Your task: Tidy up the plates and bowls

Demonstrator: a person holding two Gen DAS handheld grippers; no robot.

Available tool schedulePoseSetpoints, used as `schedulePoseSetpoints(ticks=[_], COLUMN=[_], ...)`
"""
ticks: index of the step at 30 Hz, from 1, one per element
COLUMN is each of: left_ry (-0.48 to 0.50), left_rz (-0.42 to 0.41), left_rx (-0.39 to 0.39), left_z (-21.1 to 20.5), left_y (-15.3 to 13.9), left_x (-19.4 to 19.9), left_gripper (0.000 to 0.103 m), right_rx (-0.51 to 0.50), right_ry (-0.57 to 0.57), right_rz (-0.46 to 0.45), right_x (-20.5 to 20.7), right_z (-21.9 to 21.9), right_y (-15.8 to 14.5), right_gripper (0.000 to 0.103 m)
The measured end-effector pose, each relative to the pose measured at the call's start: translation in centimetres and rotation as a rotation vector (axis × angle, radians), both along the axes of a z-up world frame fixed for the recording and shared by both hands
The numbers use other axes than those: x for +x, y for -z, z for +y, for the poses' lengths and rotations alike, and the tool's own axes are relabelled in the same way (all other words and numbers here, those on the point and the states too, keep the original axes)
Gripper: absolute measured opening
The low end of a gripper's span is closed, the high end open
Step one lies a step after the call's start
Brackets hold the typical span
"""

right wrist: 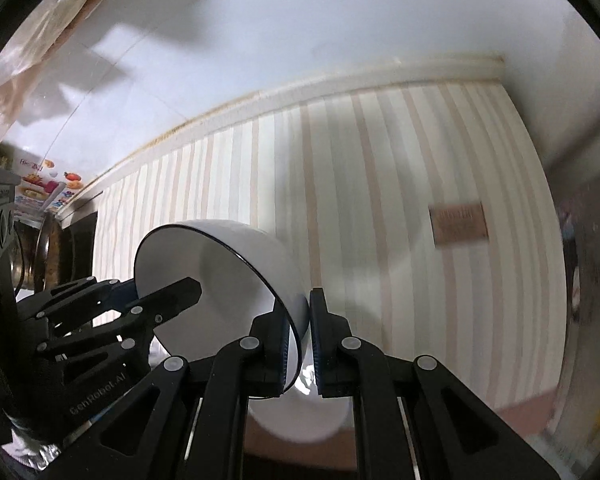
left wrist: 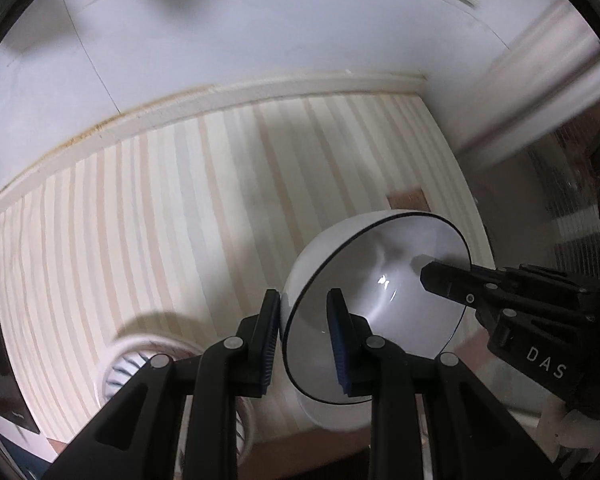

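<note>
White bowl (left wrist: pixel 364 280), dark-rimmed, hangs tilted above the striped tablecloth (left wrist: pixel 160 220), carried between your two tools. Your left gripper (left wrist: pixel 304 340) pinches its near rim, one pad outside, one inside. Your right gripper (right wrist: pixel 300 344) clamps the opposite rim the same way. Below, a ribbed white plate (left wrist: pixel 140 356) sits on the cloth, and a second white bowl (right wrist: pixel 300 420) lies underneath.

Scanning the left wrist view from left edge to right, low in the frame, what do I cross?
Dark slab at the edge → ribbed plate on the striped cloth → left gripper pinching the white bowl's rim → white bowl → right gripper reaching into it.
</note>
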State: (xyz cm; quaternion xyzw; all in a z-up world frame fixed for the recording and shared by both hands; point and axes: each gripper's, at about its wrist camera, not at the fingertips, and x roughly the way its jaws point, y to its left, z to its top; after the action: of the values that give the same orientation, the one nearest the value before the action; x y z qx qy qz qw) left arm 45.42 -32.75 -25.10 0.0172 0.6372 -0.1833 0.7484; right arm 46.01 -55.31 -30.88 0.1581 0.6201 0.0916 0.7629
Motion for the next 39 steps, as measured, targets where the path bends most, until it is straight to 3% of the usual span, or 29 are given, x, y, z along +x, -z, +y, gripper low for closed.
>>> schedulePoseSetpoints(ticks=[9,24,32,39], left_ry=[0.050,0.064,0.083,0.084], left_rz=[0.080,0.165,0.142,0.130], left_rx=[0.023,0.123,0.167,0.183], left_z=[-1.4,-2.0,-2.7,-2.7], left_y=[3.1,7.7,8.4,8.4], left_x=[-5.1,-6.9,-6.9,-7.5], left_gripper=[0.021,0.021,0.021,0.021], right_rx=[0.043,0.059,0.061,0.003], right_ry=[0.036,0.021,0.043,0.045], right_rz=[0.099,0.217,0.222,0.197], right_x=[-6.8,-8.0,-8.0,-8.4], right_z=[-1.4,-0.5,-0.6,0.3], right_y=[3.7,9.4,9.9,9.2], right_gripper=[0.011,0.011,0.011,0.012])
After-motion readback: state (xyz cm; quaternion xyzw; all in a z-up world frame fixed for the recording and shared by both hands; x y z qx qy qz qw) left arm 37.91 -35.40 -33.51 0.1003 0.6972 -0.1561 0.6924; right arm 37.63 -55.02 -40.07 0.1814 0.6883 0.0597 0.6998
